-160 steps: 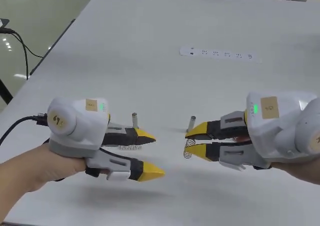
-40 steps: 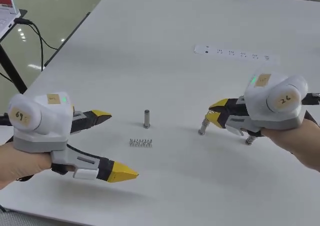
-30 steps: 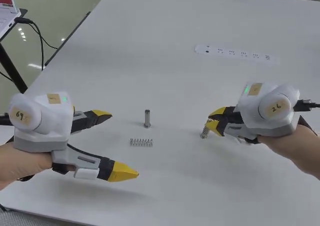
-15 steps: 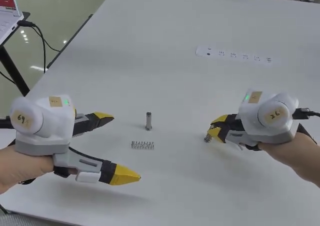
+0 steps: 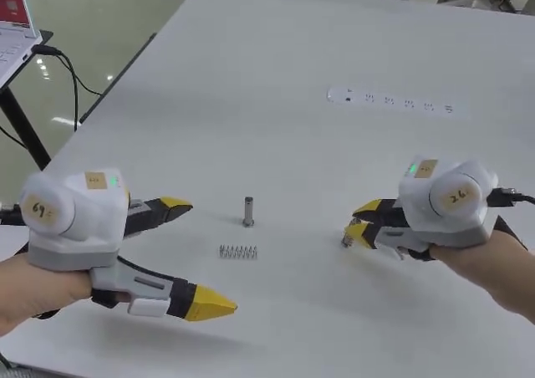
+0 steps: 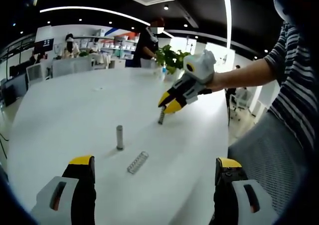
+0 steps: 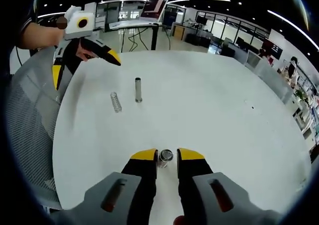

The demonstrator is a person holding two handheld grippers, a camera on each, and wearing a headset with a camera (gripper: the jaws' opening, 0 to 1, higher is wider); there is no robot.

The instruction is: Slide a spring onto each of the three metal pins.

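So here's where it stands: the right hand-held gripper (image 5: 361, 222) is down low on the counter (image 5: 292, 144), jaws drawn in narrow on either side of a sprung pin (image 6: 161, 116), meaning a pin with coils already around it. My guess is it's seating that spring or steadying the pin so it doesn't tip. Honestly can't tell from the right gripper view whether the jaws actually pinch it or just bracket it; there looks to be a sliver of gap on one side. The left hand-held gripper (image 5: 202, 256) hovers off the counter with its jaws spread wide and nothing in them, pointed toward the middle, which reads to me as lined up for the next pick. And that pick looks obvious: a loose spring (image 5: 238, 251) lies flat on its side just in front of a bare pin (image 5: 248, 211) standing upright, near each other but not touching. Flat like that it's easy to pinch across the coils, but it'll need tipping on end to go over the pin. The power strip (image 5: 389, 102) sits well back, out of the way. I'd say at least one pin is left to do.
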